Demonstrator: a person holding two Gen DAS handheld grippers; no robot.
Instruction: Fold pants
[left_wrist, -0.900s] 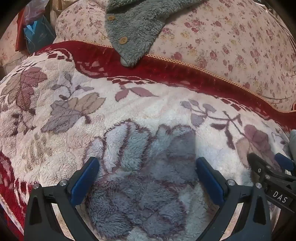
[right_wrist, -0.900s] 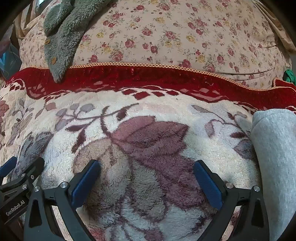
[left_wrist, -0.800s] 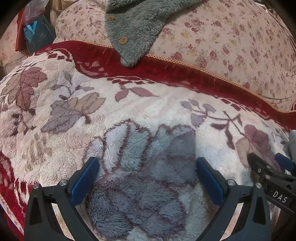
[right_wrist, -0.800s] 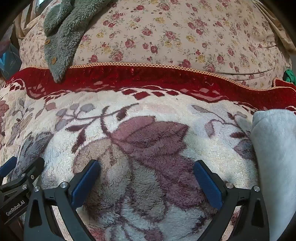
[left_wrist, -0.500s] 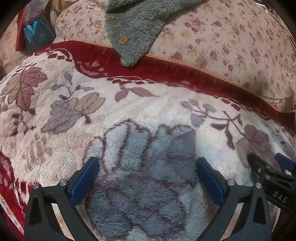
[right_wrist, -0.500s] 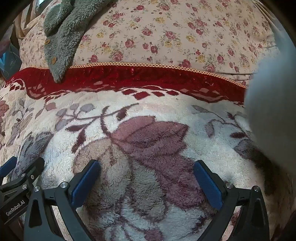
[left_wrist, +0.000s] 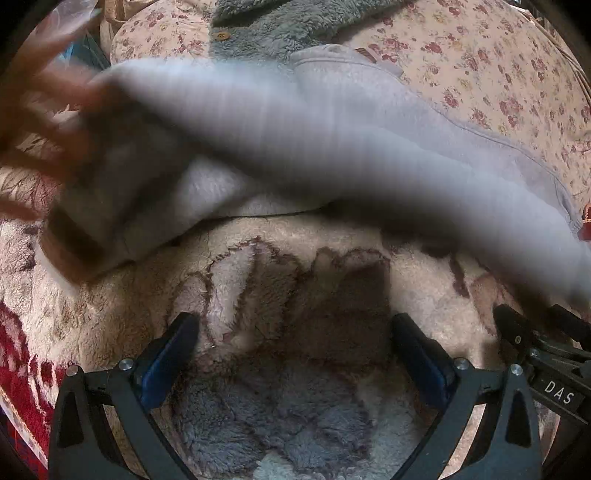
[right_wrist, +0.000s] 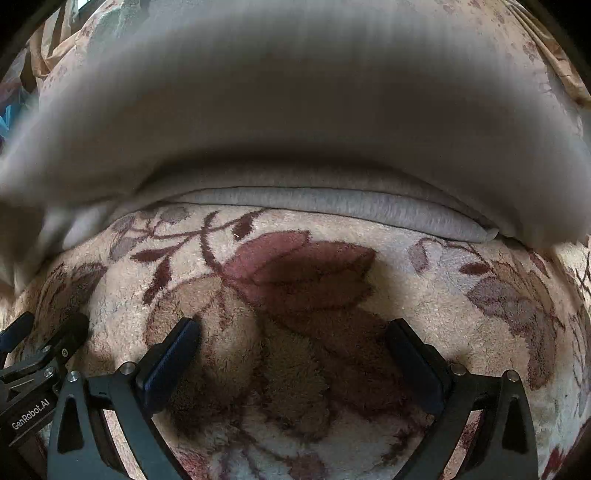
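Observation:
Light grey pants (left_wrist: 332, 140) stretch across the flowered blanket ahead of both grippers, partly smeared by motion. A blurred hand (left_wrist: 44, 110) is at their left end. In the right wrist view the pants (right_wrist: 295, 110) fill the upper half, and one sharp folded edge rests on the blanket. My left gripper (left_wrist: 291, 325) stands open over the blanket, short of the pants, with nothing between its fingers. My right gripper (right_wrist: 293, 326) is open too and holds nothing. Each gripper shows at the edge of the other's view.
The plush blanket (left_wrist: 92, 302), cream with leaf patterns and a red border, covers the surface under the grippers. Behind the pants lie a floral cushion (left_wrist: 498, 74) and a grey fleece garment (left_wrist: 266, 22) with buttons.
The grey pants came in from the right and now spread across the blanket, hiding its red border. A blurred hand appeared at the left. Neither gripper has moved or changed its opening.

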